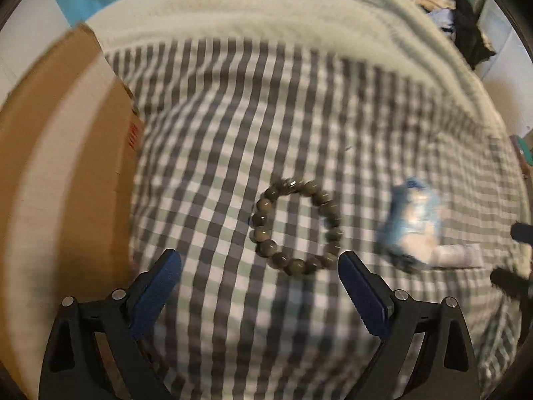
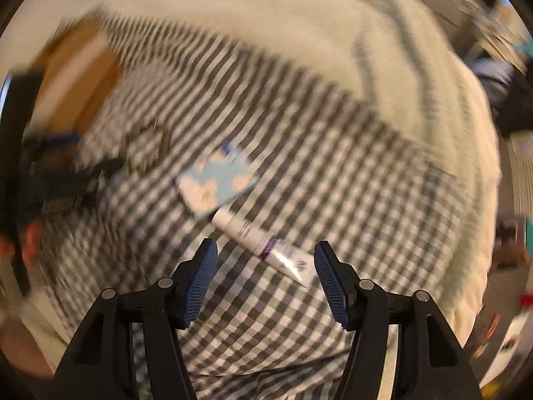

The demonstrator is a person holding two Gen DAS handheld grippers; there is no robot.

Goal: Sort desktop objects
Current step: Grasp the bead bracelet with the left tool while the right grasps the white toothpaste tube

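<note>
A bracelet of grey-green beads [image 1: 296, 225] lies on the checked cloth [image 1: 233, 126], just ahead of my open left gripper [image 1: 260, 263] and a little to the right of its middle. A blue-and-white packet [image 1: 413, 220] lies to its right, with a white tube [image 1: 456, 255] beside it. In the right wrist view my right gripper [image 2: 265, 250] is open, and the white tube [image 2: 260, 241] lies slantwise between its fingertips. The cloud-patterned packet [image 2: 218, 180] lies beyond the tube, and the bracelet [image 2: 146, 148] is farther left, blurred.
A brown cardboard box [image 1: 63, 153] stands at the left of the cloth and shows in the right wrist view [image 2: 76, 70] too. A pale blanket [image 1: 266, 10] covers the far side. The left gripper [image 2: 66, 183] appears at the left of the right wrist view.
</note>
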